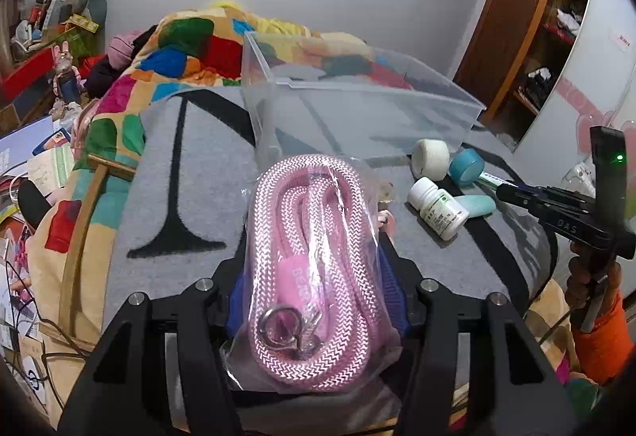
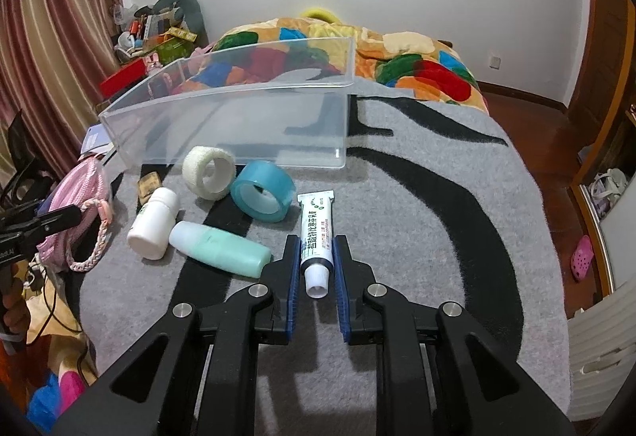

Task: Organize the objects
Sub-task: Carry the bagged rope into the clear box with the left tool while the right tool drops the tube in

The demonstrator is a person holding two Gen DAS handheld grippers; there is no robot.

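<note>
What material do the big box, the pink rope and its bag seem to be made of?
Box: clear rigid plastic, probably; the blanket shows through its glossy walls. Rope: woven textile cord, judging by its herringbone braid, with a metal ring. Bag: thin clear plastic film, crinkled and shiny.

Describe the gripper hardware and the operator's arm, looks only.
Both grippers, left gripper and right gripper, are black angular linkages with silver pivot bolts and ribbed blue finger pads. The right unit shows a green LED and embossed lettering. The operator's sleeve is orange.
</note>
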